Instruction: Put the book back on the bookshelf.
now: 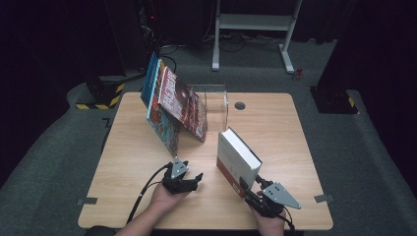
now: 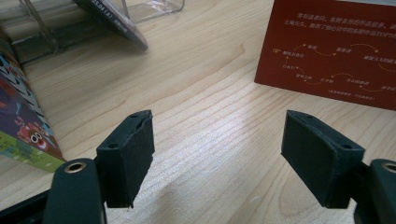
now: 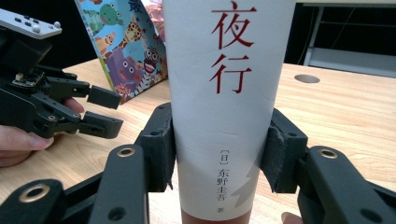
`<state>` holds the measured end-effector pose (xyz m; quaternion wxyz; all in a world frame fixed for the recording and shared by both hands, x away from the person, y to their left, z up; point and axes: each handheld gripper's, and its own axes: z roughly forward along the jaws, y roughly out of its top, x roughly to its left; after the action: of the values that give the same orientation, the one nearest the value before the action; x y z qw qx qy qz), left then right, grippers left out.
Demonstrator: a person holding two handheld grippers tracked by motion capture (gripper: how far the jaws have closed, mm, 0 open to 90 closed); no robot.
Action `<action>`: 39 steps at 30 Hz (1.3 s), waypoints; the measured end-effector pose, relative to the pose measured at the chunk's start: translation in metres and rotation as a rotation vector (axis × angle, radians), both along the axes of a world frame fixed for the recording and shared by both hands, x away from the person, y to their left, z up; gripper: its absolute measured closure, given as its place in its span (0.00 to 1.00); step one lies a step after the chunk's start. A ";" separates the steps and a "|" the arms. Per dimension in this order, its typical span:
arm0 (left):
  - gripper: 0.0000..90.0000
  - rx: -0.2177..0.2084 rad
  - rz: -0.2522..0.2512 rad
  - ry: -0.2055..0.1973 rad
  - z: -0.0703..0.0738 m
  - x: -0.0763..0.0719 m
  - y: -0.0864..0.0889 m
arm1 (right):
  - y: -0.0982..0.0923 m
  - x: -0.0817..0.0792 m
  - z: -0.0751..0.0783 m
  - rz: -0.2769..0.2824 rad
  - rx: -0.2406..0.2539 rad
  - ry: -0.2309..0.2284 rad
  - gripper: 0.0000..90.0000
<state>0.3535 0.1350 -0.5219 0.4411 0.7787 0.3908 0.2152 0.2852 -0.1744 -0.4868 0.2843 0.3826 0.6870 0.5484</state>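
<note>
The thick white book [image 1: 239, 160] stands upright on the worktop [image 1: 275, 128] at about five o'clock from the worktop's middle, its spine turned toward the person. The right claw [image 3: 219, 149] is clamped on it: both pads press the spine's two edges low down, near the foot of the book. The left claw [image 1: 195, 180] rests at about seven o'clock, just left of the book and not touching it, its jaws apart over bare wood with nothing between them.

The book looks like a heavy, stiff block with a smooth white jacket that could slide under the pads. Held this low, it would likely tip at the top if lifted fast. A hold nearer mid-height across the spine, or a steadying touch from the left claw on the red cover, seems safer.

The spine reads 夜行 in red, with [日] 东野圭吾 著 in small dark type below. The red back cover [image 2: 332, 49] carries pale Chinese text and a looping diagram, too small to read.

At eleven o'clock, colourful picture books [image 1: 169, 105] lean against a clear stand [image 1: 216, 105]; one shows cartoon animals [image 3: 128, 51].
</note>
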 end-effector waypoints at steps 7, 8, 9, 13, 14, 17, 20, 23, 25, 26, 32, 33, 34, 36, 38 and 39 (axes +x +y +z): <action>0.29 0.005 -0.004 -0.004 0.000 -0.001 -0.001 | 0.003 0.002 0.006 -0.006 0.031 0.006 0.49; 0.30 0.005 -0.005 -0.004 0.000 -0.001 -0.001 | 0.005 0.002 0.007 -0.004 0.027 0.005 0.47; 0.30 0.005 -0.005 -0.003 0.000 -0.001 -0.001 | 0.006 0.003 0.008 -0.004 0.024 0.010 0.45; 0.30 0.005 -0.006 -0.005 0.000 -0.001 -0.001 | 0.009 0.004 0.013 -0.005 0.017 0.015 0.40; 0.30 0.005 -0.007 -0.005 0.000 -0.001 -0.001 | 0.010 0.004 0.015 -0.016 0.011 0.010 0.40; 0.30 0.004 -0.008 -0.004 0.000 -0.001 -0.001 | 0.011 0.007 0.020 -0.045 0.008 0.009 0.41; 0.30 0.004 -0.009 -0.006 0.000 -0.001 -0.001 | 0.011 0.008 0.024 -0.056 0.008 0.001 0.41; 0.30 0.006 -0.011 -0.006 0.000 -0.001 -0.001 | 0.010 0.008 0.026 -0.054 0.019 0.004 0.41; 0.30 0.005 -0.009 -0.005 0.000 -0.001 -0.001 | 0.010 0.009 0.026 -0.058 0.027 0.005 0.39; 0.30 0.006 -0.010 -0.005 0.000 -0.001 -0.001 | 0.010 0.010 0.026 -0.054 0.036 0.012 0.37; 0.30 0.004 -0.010 -0.007 -0.001 -0.001 -0.002 | 0.011 0.014 0.032 -0.040 0.043 0.000 0.35; 0.30 0.004 -0.010 -0.006 -0.001 -0.001 -0.002 | 0.011 0.014 0.032 -0.040 0.048 -0.002 0.38; 0.30 0.004 -0.010 -0.006 -0.001 -0.001 -0.002 | 0.011 0.013 0.033 -0.043 0.050 -0.008 0.41; 0.30 0.007 -0.010 -0.007 -0.001 -0.001 -0.002 | 0.011 0.012 0.034 -0.045 0.046 -0.018 0.45; 0.30 0.010 -0.011 -0.010 -0.001 -0.002 -0.002 | 0.012 0.011 0.035 -0.040 0.047 -0.025 0.48; 0.30 0.015 -0.014 -0.011 -0.001 -0.002 -0.002 | 0.012 0.010 0.036 -0.042 0.043 -0.028 0.48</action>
<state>0.3517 0.1329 -0.5227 0.4390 0.7834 0.3814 0.2193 0.2955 -0.1624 -0.4509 0.2972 0.3951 0.6629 0.5622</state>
